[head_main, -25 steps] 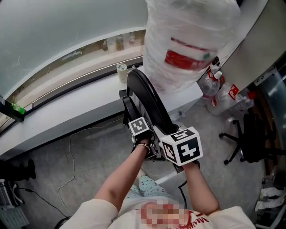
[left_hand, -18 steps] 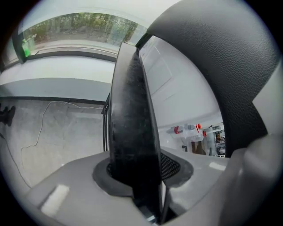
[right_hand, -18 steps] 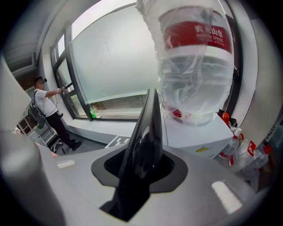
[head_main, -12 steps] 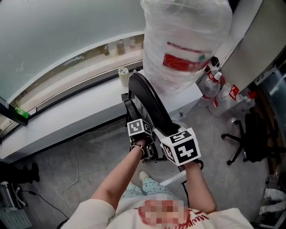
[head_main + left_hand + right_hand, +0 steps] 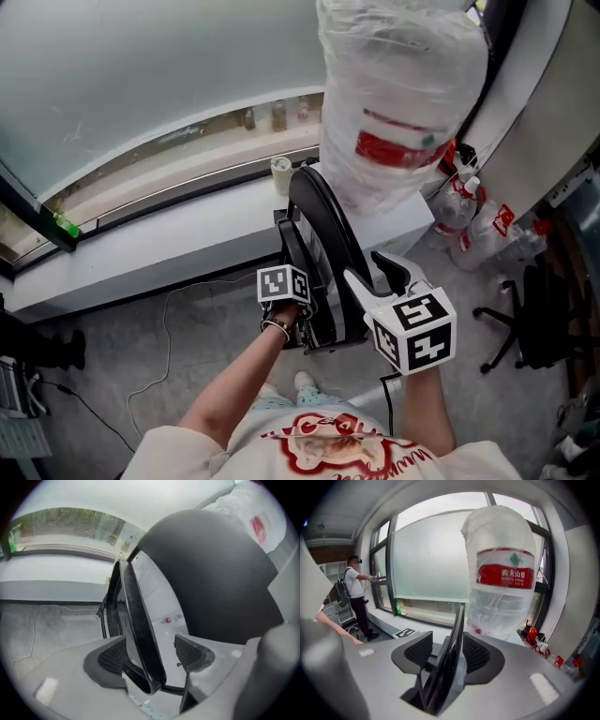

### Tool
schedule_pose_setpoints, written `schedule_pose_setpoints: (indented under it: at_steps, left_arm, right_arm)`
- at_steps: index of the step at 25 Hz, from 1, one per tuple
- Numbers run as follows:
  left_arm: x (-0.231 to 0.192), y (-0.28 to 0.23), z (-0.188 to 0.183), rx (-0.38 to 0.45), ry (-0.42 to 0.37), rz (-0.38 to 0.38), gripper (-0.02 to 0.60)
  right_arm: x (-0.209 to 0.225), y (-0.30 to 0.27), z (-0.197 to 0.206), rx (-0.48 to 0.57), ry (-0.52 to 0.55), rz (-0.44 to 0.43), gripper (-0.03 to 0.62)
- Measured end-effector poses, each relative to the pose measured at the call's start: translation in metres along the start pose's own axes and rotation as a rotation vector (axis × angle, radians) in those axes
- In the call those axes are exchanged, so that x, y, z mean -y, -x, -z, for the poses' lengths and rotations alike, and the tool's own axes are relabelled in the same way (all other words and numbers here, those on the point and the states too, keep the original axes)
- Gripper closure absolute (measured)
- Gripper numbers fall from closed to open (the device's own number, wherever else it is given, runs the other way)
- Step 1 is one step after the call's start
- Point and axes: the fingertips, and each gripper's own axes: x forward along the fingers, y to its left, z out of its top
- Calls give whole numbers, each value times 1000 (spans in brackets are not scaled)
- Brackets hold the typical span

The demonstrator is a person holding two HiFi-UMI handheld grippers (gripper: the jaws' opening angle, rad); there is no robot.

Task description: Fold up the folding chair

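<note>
Now both jaws stand apart astride folding chair, right's just widening; grey floor.

A large plastic-wrapped bundle with a red label is seen at upper right. A pale cup is set on the white window ledge. A black office chair is placed at right.

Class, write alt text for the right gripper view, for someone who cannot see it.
The right gripper, its fingers just opened, straddles the edge of the folded chair, not pressing it. Behind are a plastic-wrapped water bottle, a frosted window and, far left, a person.
</note>
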Motion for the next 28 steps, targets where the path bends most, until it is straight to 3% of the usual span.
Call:
schedule_pose_setpoints:
  at_steps: [2,3,4,5,8,9,13,15,20,23,28]
  left_arm:
    - [7,23,-4,91,-34,22,252]
    - [16,36,-7,145,-59,51,266]
    - [28,51,-9,192,-91,88,302]
    - [41,66,-9,233,-128,121,337]
    - [65,117,-10,383,-247,115,564]
    - [71,133,-12,440,-289,97,581]
    - [82,182,-3,594,-423,52,581]
    - [79,201,5,650,-421,52,581]
    - [73,236,32,755,-375,157,581]
    - [64,247,52,785,-357,111,581]
    - [57,286,86,895,-385,27,581]
  right_arm:
    - [-6,8,-14,96,34,-8,407]
    - [-10,11,-18,143,54,-18,461]
    - [-15,12,-20,178,71,-38,536]
    - [-22,12,-20,198,87,-65,565]
    - [-44,10,-14,238,139,-143,568]
    - [-51,8,-14,255,151,-173,568]
    - [-82,2,-13,308,117,-343,568]
    - [-99,3,-15,344,75,-439,568]
    - [-141,15,-26,450,-16,-630,568]
    - [-161,28,-26,476,8,-688,568]
    - [-197,52,-17,465,50,-712,568]
